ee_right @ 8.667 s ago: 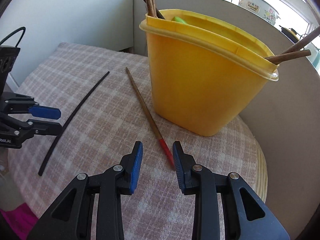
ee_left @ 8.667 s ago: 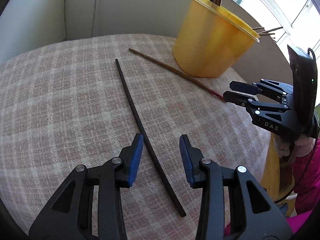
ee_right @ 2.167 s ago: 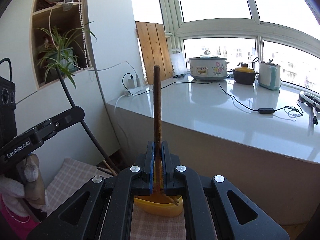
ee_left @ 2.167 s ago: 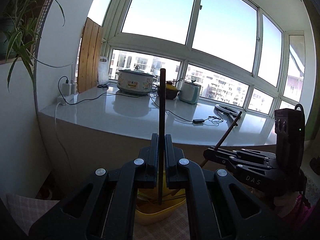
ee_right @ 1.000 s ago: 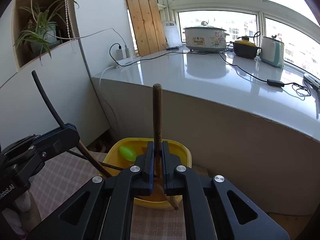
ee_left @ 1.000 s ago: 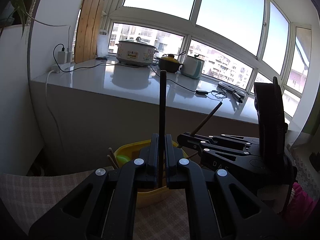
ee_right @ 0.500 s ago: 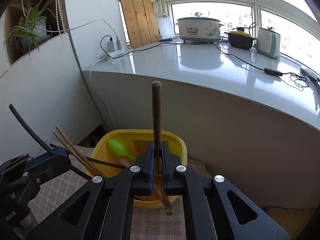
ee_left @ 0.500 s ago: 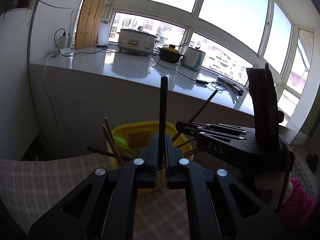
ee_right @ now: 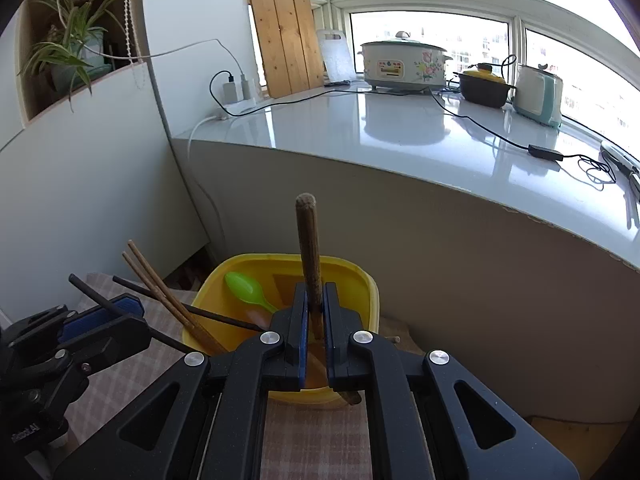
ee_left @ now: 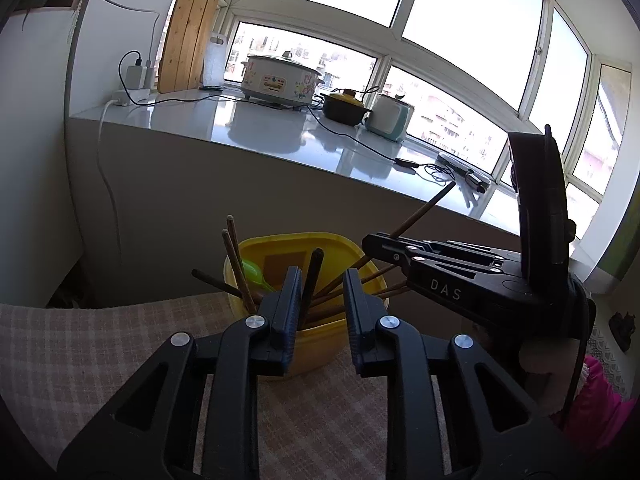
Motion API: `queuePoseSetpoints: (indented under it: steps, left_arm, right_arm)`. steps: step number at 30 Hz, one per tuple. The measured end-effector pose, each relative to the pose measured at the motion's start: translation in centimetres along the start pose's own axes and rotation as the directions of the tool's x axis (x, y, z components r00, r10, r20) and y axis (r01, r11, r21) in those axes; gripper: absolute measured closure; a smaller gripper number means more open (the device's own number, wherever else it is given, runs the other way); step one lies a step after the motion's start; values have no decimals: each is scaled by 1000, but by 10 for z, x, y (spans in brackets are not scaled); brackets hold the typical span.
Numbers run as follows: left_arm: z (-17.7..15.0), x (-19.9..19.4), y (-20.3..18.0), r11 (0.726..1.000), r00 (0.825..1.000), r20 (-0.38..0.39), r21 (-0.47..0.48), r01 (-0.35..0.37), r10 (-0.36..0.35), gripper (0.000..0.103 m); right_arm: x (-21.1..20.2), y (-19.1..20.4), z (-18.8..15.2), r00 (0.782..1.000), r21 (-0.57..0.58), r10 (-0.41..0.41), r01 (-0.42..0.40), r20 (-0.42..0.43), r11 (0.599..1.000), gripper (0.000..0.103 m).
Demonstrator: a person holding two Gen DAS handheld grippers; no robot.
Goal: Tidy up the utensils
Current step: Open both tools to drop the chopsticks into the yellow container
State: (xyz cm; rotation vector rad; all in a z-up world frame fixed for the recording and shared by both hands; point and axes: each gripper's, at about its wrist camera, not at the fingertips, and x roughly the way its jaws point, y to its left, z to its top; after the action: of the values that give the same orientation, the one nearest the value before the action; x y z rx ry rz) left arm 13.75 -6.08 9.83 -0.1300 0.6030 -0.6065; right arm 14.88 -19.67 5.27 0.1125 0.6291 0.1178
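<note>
Chopsticks are nearly all put away: the yellow tub on the checked cloth already holds several brown sticks and a green spoon. The left claw has just been opening its jaws, and the black chopstick stands loose between them, leaning against the left pad with its lower end down in the tub, so that one looks as good as delivered. The right claw is clamped on the brown chopstick, holding it upright over the tub's near rim; its lower tip shows outside the near wall rather than inside, so it likely needs shifting forward before letting go. What is left, by my reading, is that one release and pulling both claws clear. Sticks already in the tub fan outward toward both claws and could be knocked on the way out. Behind stands a white counter with a rice cooker, a dark pot, a kettle, cables and a wooden board; none of it is in the way.
</note>
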Motion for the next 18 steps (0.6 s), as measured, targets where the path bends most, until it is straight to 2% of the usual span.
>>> queuePoseSetpoints:
  steps: [3, 6, 9, 11, 13, 15, 18]
  left_arm:
    - [-2, -4, 0, 1000, 1000, 3, 2, -4, 4, 82]
    - [-5, -8, 0, 1000, 1000, 5, 7, -6, 6, 71]
    - [-8, -12, 0, 1000, 1000, 7, 13, -14, 14, 67]
    - [-10, -14, 1, 1000, 1000, 9, 15, -22, 22, 56]
    - [-11, -17, 1, 999, 999, 14, 17, -31, 30, 48]
    - [-14, -20, 2, 999, 999, 17, 15, -36, 36, 45]
    - [-18, -22, 4, 999, 999, 12, 17, -52, 52, 39]
  right_arm:
    - [-2, 1, -2, 1000, -5, -4, 4, 3, 1000, 94]
    - [-5, 3, -3, 1000, -17, -2, 3, 11, 1000, 76]
    - [-8, 4, -4, 1000, -24, -10, 11, 20, 1000, 75]
    - [-10, 4, -4, 1000, -24, -11, 12, 23, 1000, 74]
    - [-11, 4, -4, 1000, -25, -14, 15, 28, 1000, 66]
    - [-13, 6, -6, 999, -30, -20, 21, 34, 999, 60]
    - [-16, 7, -7, 999, -35, -26, 28, 38, 999, 59]
